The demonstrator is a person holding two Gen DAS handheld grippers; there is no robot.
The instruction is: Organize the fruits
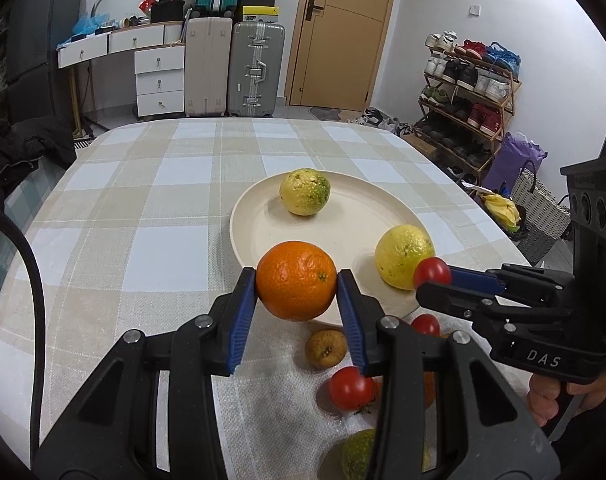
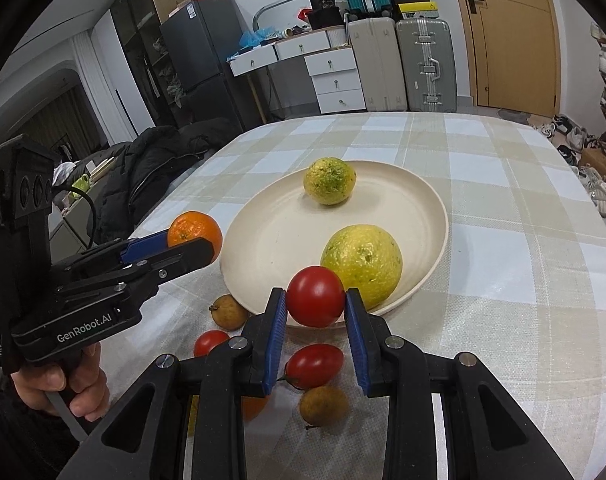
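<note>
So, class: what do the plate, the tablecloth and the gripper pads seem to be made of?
Plate: cream, matte, faint ridges; looks like plastic or fibre composite, possibly ceramic.
Tablecloth: woven fabric, judging by its checked weave and soft drape over the edge.
Gripper pads: blue, ribbed, likely rubber or soft plastic.

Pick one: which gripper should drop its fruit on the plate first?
Right. The right gripper holds its tomato at the plate rim; the left gripper holds its orange just short of it.
</note>
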